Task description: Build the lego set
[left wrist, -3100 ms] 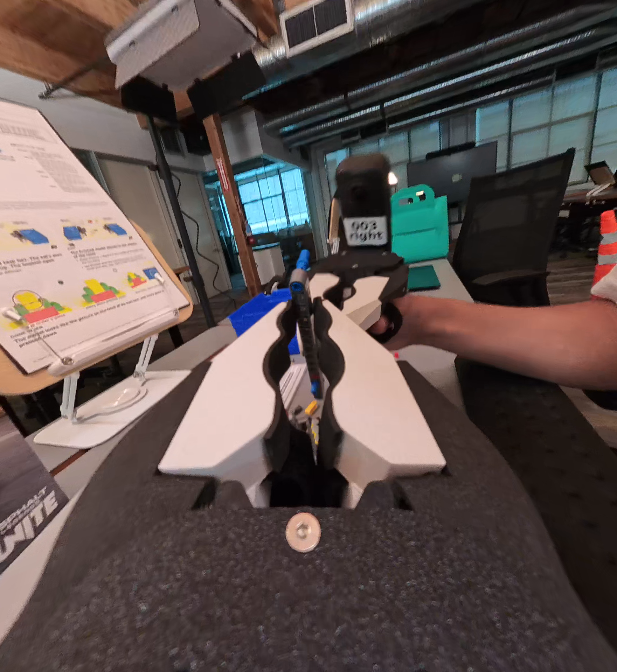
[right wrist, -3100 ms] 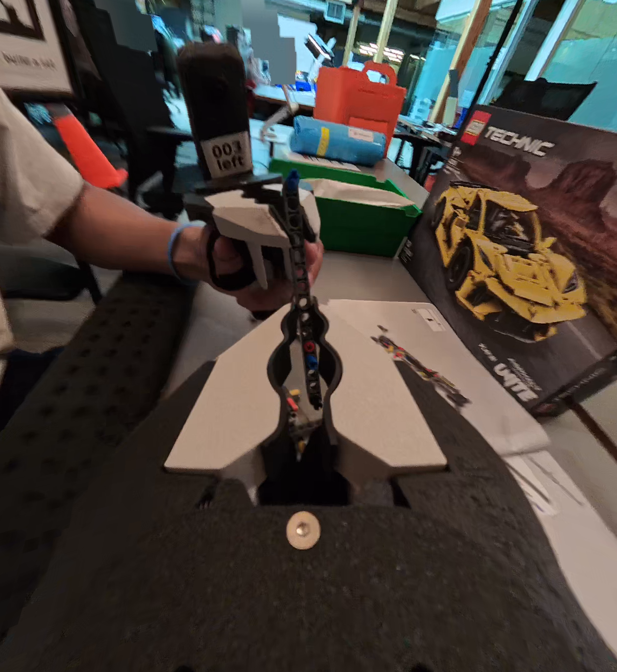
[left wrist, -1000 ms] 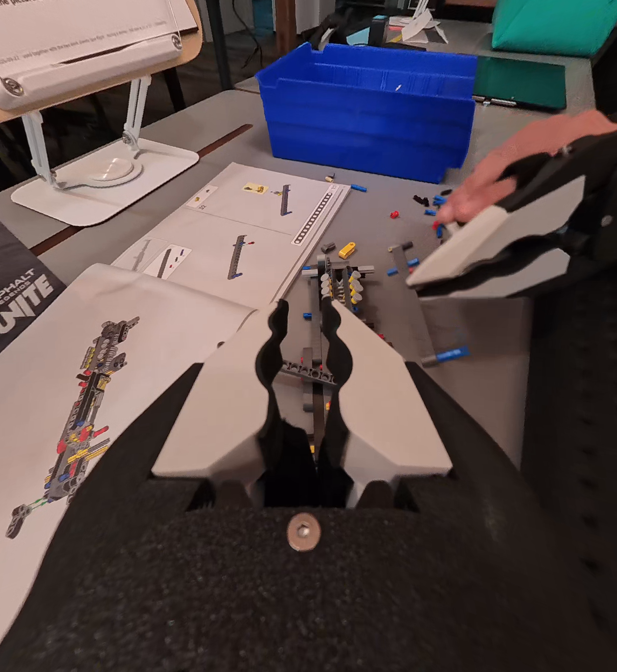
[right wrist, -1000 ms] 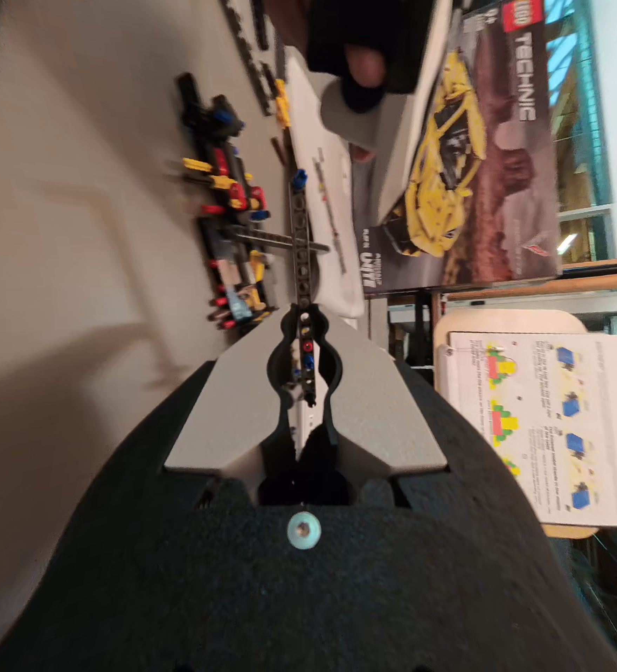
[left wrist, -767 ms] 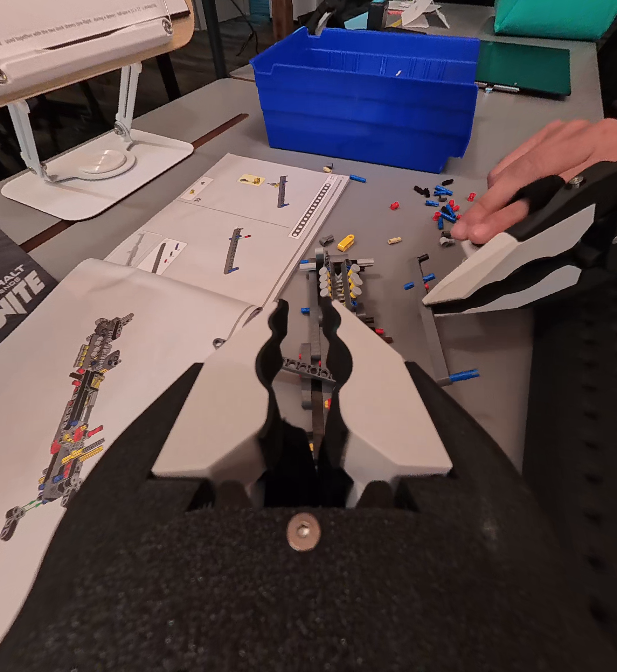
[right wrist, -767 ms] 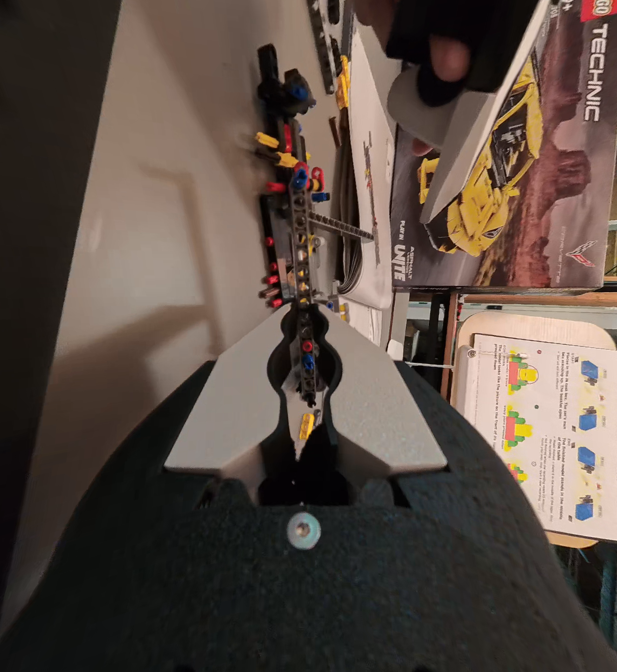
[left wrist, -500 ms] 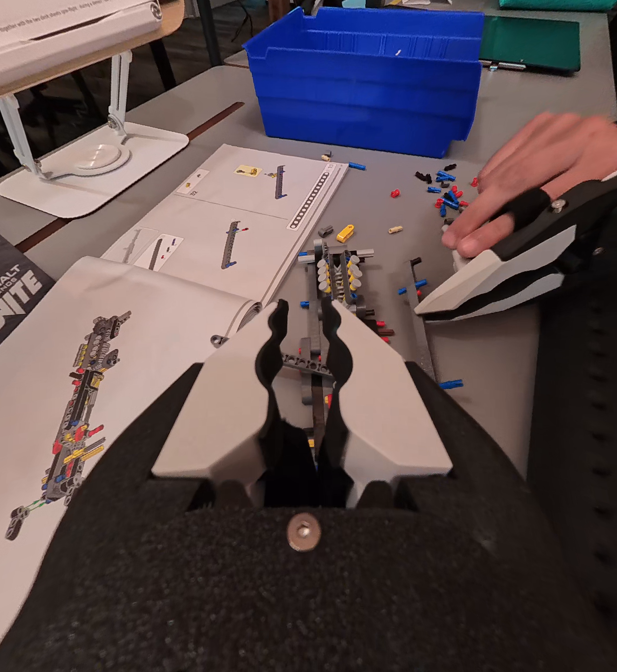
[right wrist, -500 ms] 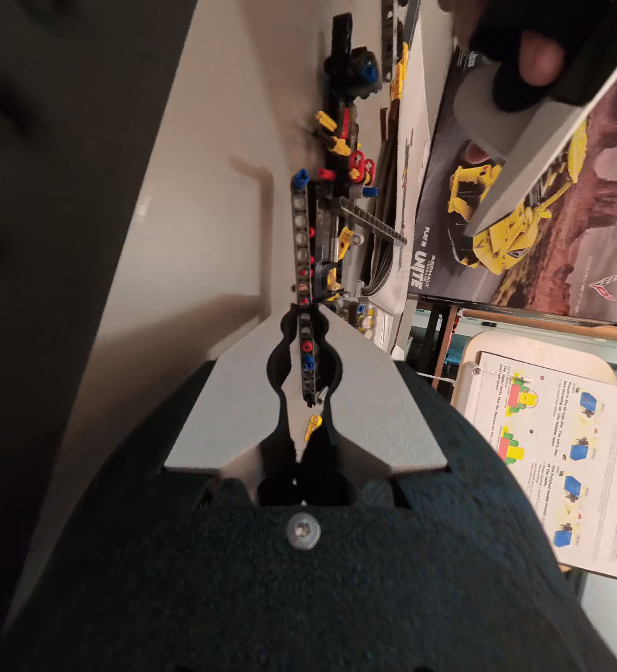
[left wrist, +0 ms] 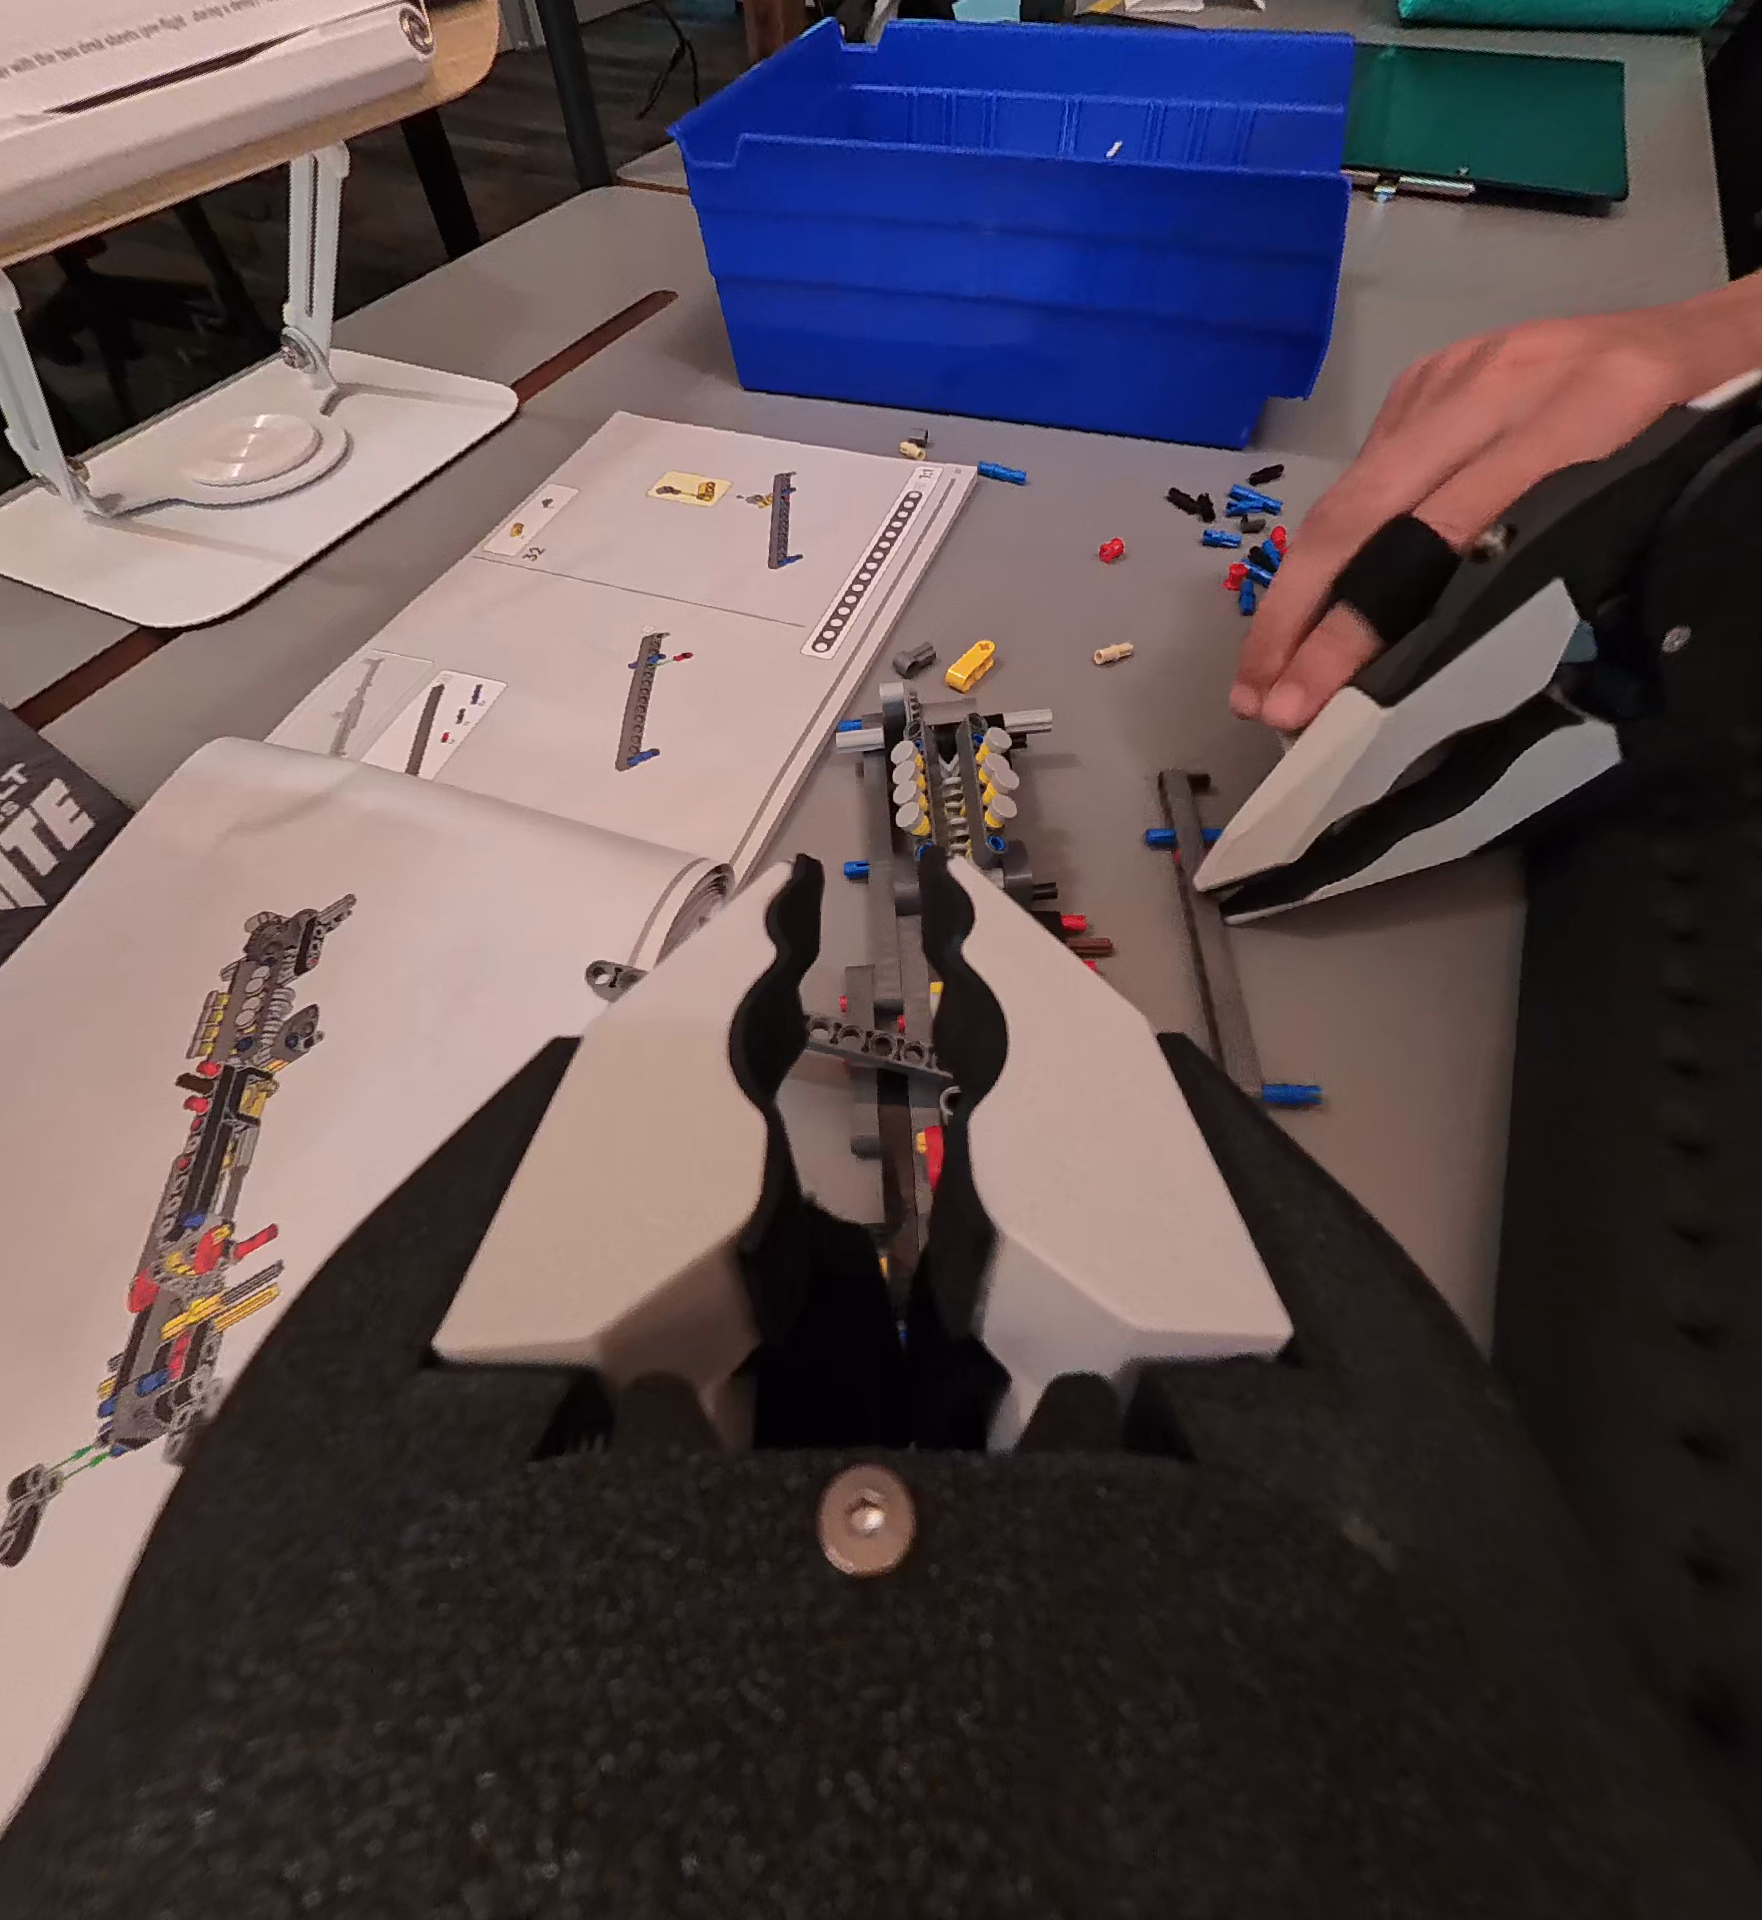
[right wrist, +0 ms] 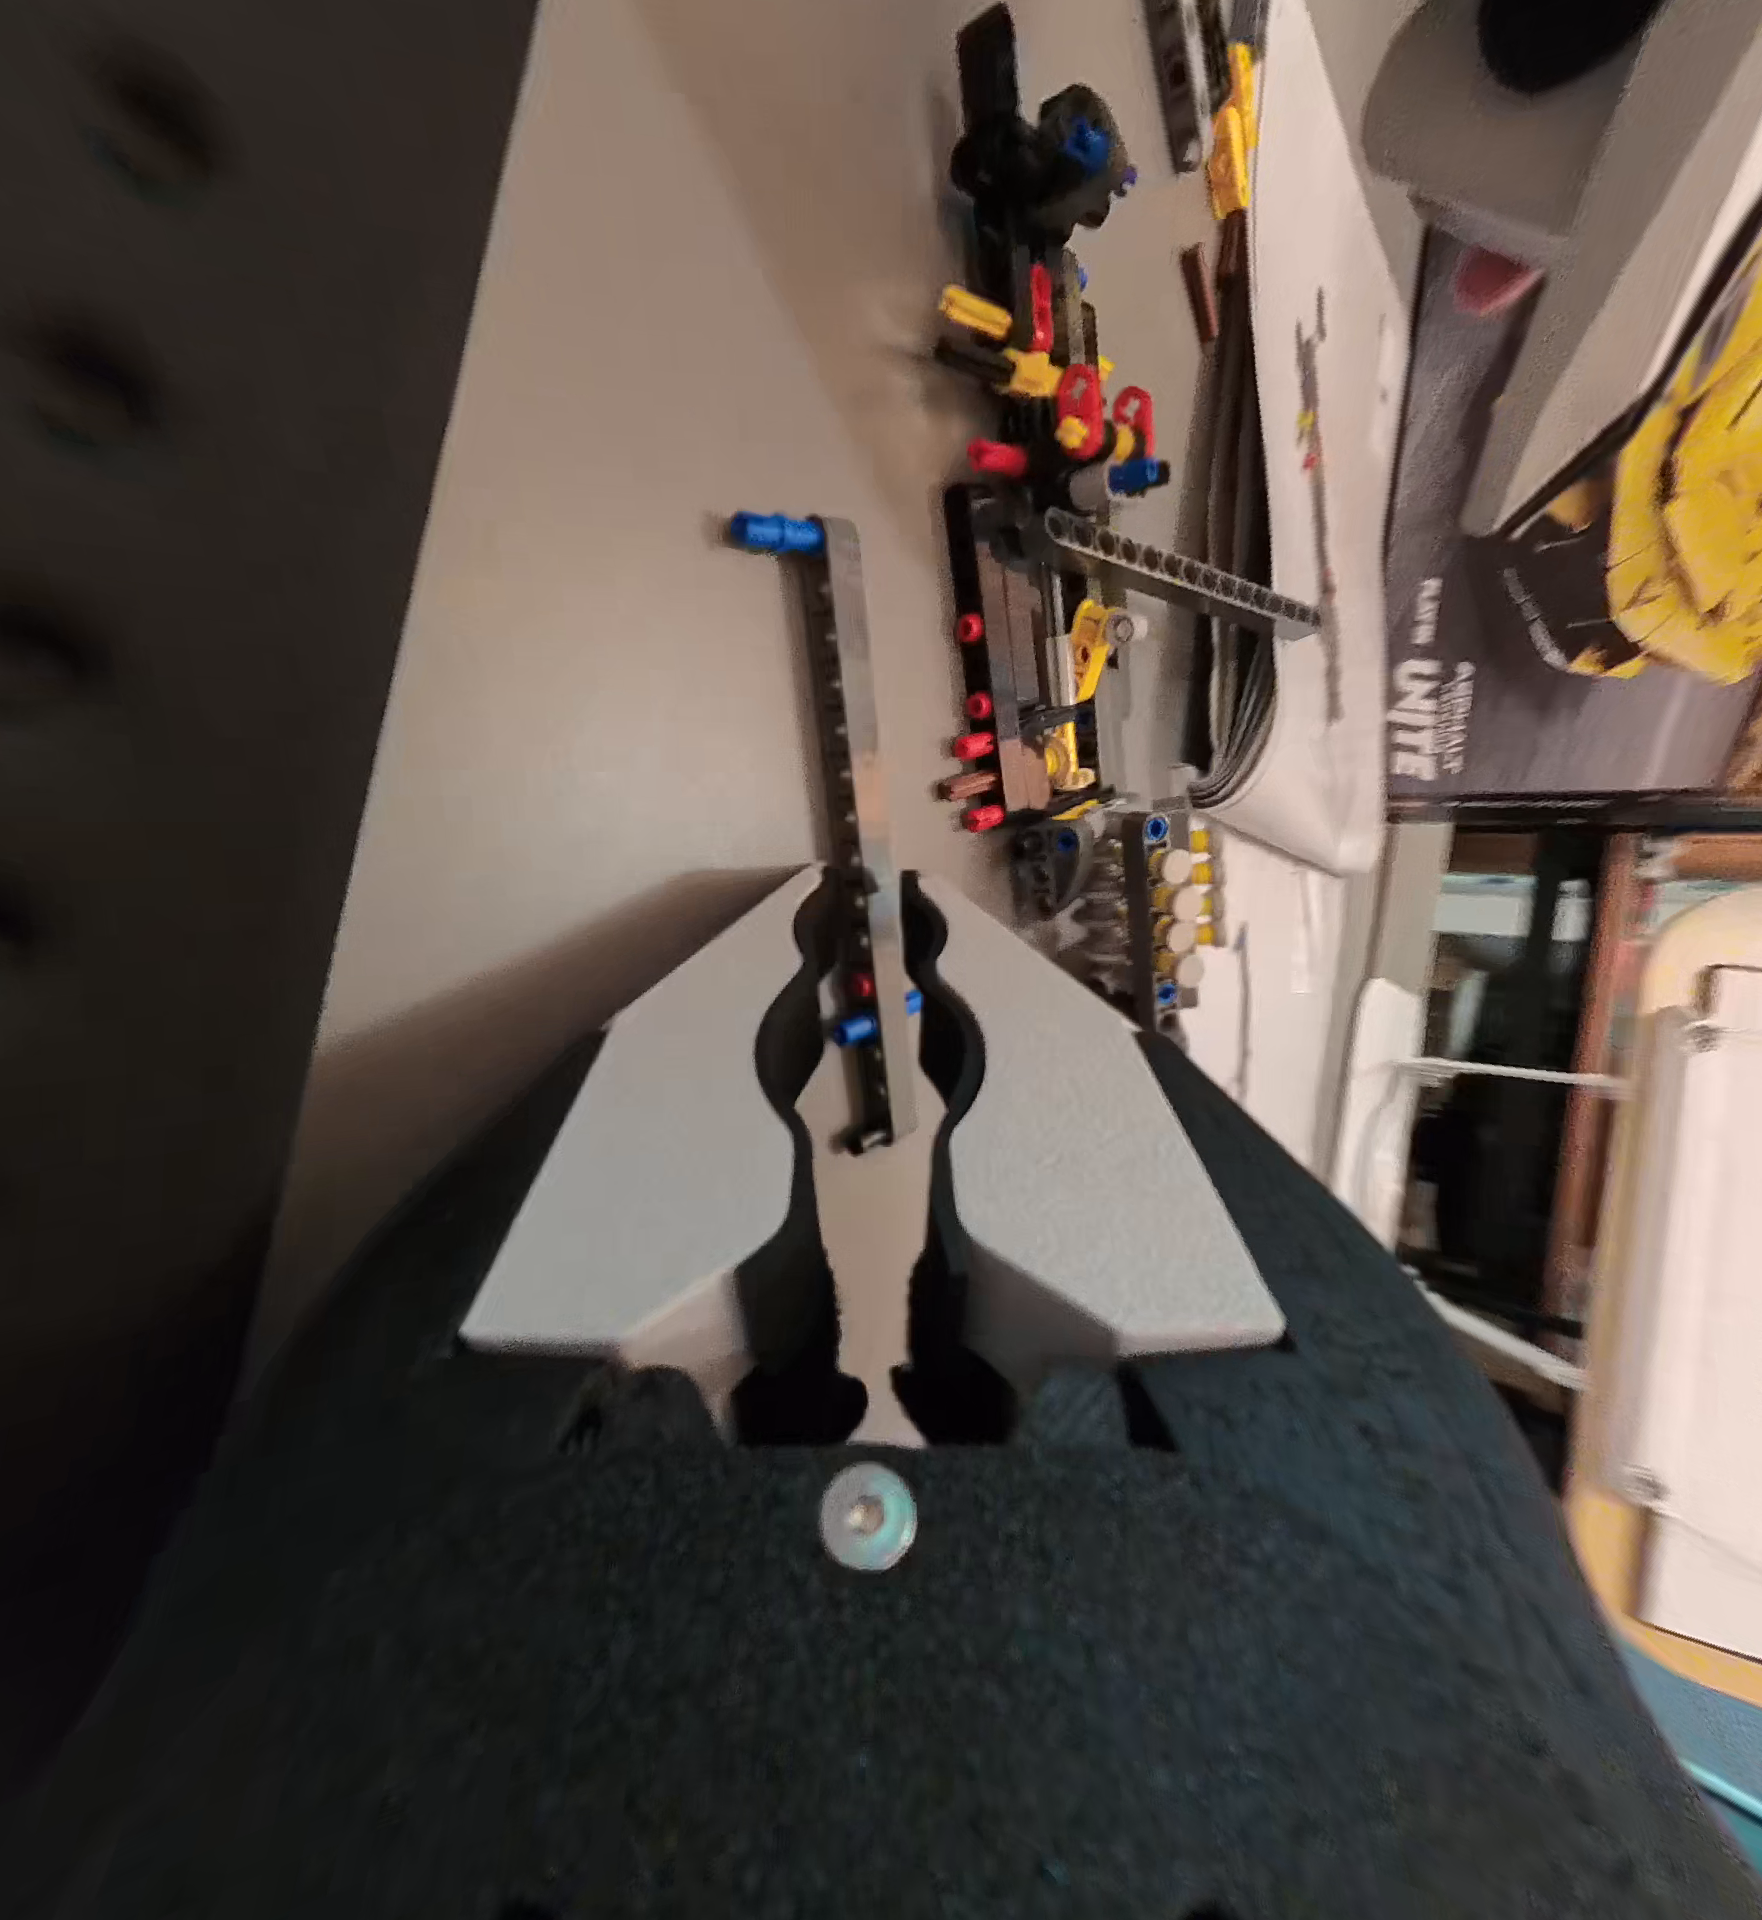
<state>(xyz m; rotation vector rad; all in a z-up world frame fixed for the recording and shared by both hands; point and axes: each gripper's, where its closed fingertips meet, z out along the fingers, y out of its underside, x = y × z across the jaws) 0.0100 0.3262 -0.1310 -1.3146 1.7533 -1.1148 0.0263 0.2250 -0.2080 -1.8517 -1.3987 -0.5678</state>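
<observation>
A long dark beam (right wrist: 846, 707) with a blue pin at its far end and red and blue pins near my end lies flat on the grey table. My right gripper (right wrist: 861, 883) is open, its jaws a little apart on either side of the beam's near end; it also shows in the left wrist view (left wrist: 1220, 899) over the beam (left wrist: 1215, 966). The partly built chassis (left wrist: 944, 769) with yellow, red and grey parts lies left of the beam. My left gripper (left wrist: 872, 883) is open and empty, low over the chassis's near half.
An open instruction booklet (left wrist: 648, 623) lies left of the chassis. A blue bin (left wrist: 1012, 229) stands behind. Loose small pins (left wrist: 1241, 540) are scattered by the person's hand (left wrist: 1428, 499). The set's box (right wrist: 1583, 520) and a document stand (left wrist: 233, 478) are at the left. There is about 12 centimeters between the tips of the two grippers.
Both grippers came down from holding the beam in the air. My right gripper laid the beam on the table beside the chassis and opened. My left gripper stayed open over the chassis.
</observation>
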